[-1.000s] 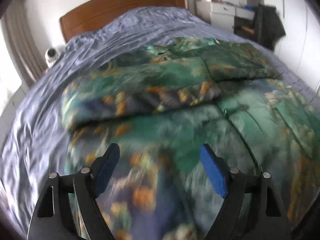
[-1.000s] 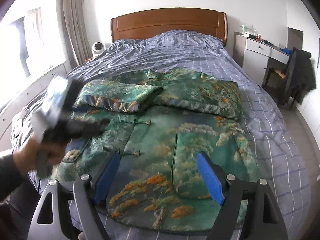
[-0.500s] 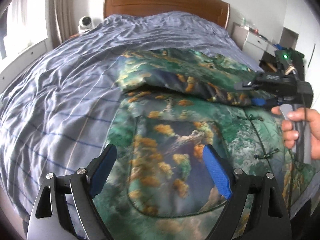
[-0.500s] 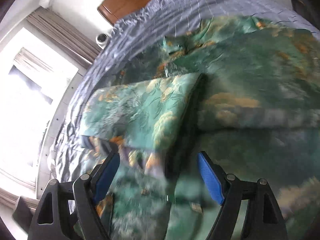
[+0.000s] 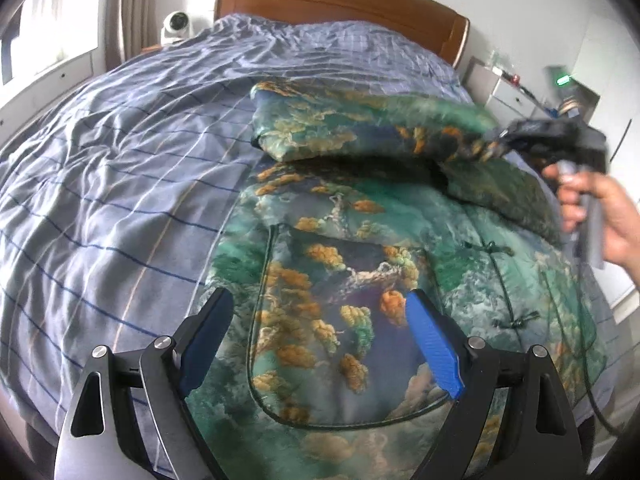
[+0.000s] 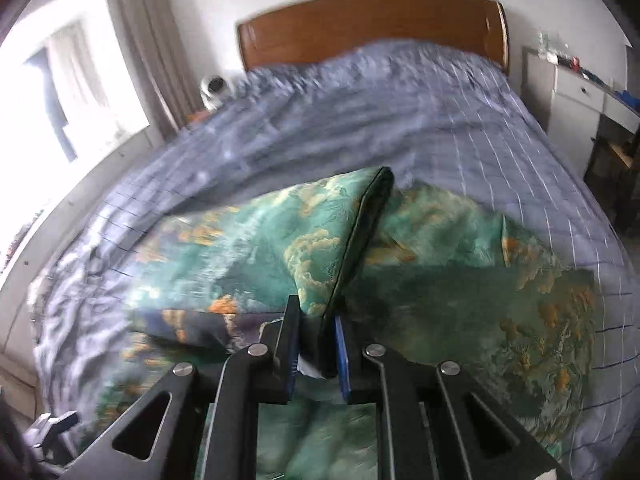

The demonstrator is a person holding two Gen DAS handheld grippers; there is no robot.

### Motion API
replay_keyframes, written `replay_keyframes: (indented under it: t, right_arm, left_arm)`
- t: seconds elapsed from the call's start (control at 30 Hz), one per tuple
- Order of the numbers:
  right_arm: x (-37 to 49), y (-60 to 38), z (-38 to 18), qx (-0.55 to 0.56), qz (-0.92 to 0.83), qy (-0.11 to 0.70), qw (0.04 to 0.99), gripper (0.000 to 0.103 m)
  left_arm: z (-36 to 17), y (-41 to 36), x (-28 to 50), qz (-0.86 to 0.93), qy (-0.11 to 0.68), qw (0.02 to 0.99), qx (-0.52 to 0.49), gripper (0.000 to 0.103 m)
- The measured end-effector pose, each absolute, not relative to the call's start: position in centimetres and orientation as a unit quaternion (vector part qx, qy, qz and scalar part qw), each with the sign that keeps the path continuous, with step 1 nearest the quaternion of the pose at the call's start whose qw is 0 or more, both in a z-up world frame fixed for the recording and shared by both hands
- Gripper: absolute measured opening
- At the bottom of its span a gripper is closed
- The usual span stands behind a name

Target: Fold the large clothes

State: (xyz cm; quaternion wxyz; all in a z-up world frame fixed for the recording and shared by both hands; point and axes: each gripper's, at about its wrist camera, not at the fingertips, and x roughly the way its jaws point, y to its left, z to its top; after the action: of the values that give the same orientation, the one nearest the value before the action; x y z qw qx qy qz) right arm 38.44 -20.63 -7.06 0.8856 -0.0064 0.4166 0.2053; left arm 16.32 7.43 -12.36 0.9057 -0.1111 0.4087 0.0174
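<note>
A large green padded jacket (image 5: 352, 264) with orange and blue print lies spread on the bed. Its sleeve (image 5: 360, 128) is folded across the chest. My left gripper (image 5: 320, 340) is open and empty, hovering over the jacket's lower left front with its pocket. My right gripper (image 6: 316, 344) is shut on the cuff end of that sleeve (image 6: 320, 256) and holds it lifted off the jacket. In the left wrist view the right gripper (image 5: 504, 136) shows at the right, held by a hand, pinching the sleeve end.
The bed has a blue-grey checked cover (image 5: 120, 168) and a wooden headboard (image 5: 340, 0). A small white camera (image 5: 176, 24) stands left of the headboard. A white dresser (image 6: 580, 92) and dark chair stand right of the bed. A window (image 6: 60, 92) is at the left.
My right gripper has closed on the sleeve's cuff end and lifted it. My left gripper has stayed open and moved slightly over the jacket's lower left front.
</note>
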Motion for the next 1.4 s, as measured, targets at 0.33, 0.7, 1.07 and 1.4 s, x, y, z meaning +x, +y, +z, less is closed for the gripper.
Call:
replay_keyframes:
  t: [0.33, 0.7, 1.07, 1.4]
  right_arm:
    - [39.2, -23.2, -12.0, 0.009, 0.176, 0.455, 0.873, 0.052]
    - [40.2, -18.1, -10.8, -0.052, 0.267, 0.406, 0.873, 0.052]
    - [41.6, -19.3, -17.8, -0.013, 0.25, 0.464, 0.849, 0.051]
    - [40.9, -19.4, -18.4, -0.011, 0.253, 0.446, 0.859, 0.051]
  left_arm:
    - [-11.4, 10.6, 19.6, 0.025, 0.421, 0.901, -0.101, 0.089]
    - [-12.6, 8.9, 37.8, 0.002, 0.449, 0.892, -0.055, 0.066]
    - [-16.5, 8.5, 38.7, 0.015, 0.484, 0.874, -0.034, 0.06]
    - [-14.5, 9.6, 47.9, 0.028, 0.462, 0.884, -0.062, 0.06]
